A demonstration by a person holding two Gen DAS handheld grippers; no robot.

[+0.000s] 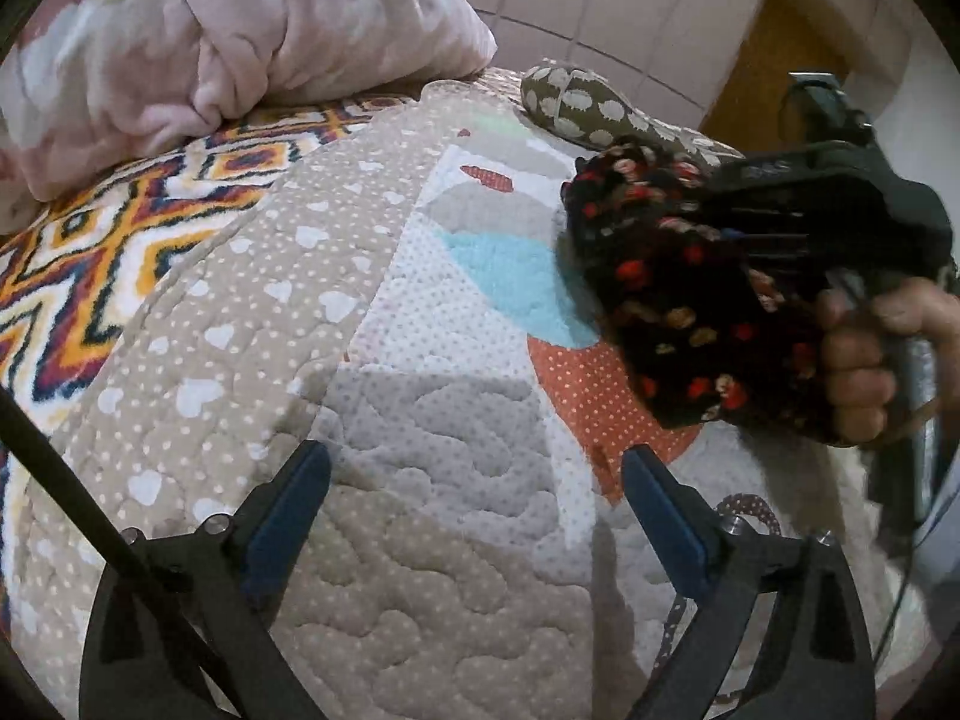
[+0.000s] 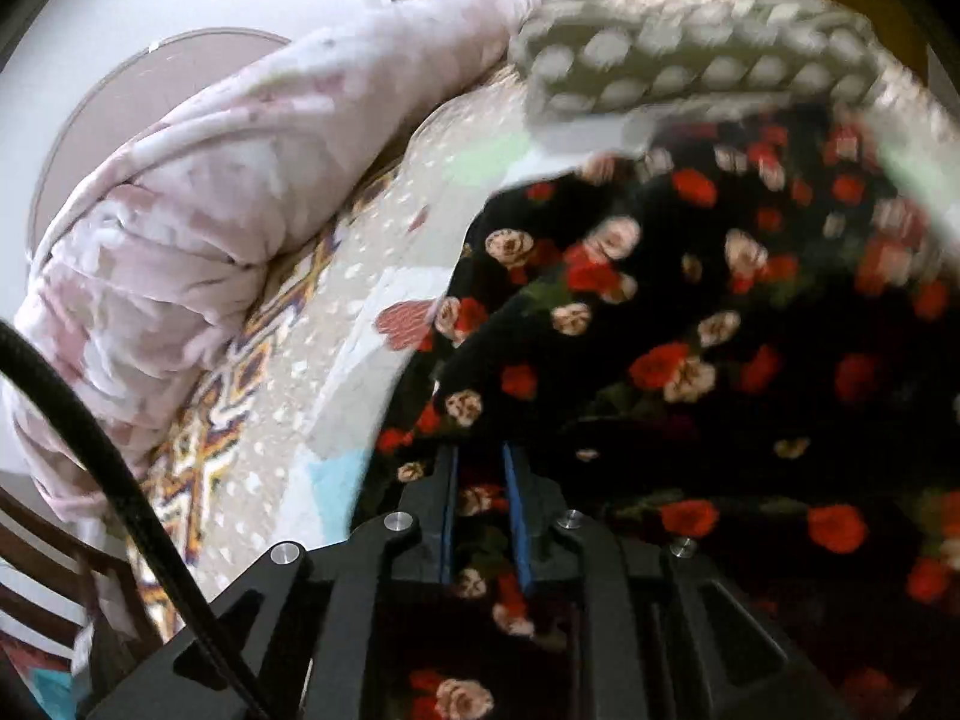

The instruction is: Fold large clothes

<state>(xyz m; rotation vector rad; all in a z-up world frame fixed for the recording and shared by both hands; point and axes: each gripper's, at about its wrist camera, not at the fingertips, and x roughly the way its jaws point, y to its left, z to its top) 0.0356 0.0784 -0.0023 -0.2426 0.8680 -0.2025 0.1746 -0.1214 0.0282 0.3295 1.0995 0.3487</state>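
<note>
Left gripper (image 1: pixel 477 483): fingers spread wide, empty, above the quilt (image 1: pixel 420 540). Right gripper (image 2: pixel 480 468): fingers pinched narrow on floral garment (image 2: pixel 690 330), bunched ahead of and around them. Risk: wadded cloth slips out or drops crumpled, spoiling the fold.

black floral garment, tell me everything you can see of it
The black floral garment is dark fabric printed with red and cream roses, soft and limp as it looks. It is bunched, not spread, and lifted above the quilted bedspread. The right tongs are shut on a fold of it, and cloth drapes over that tool's body. The left tongs are open, apart from it.
</note>
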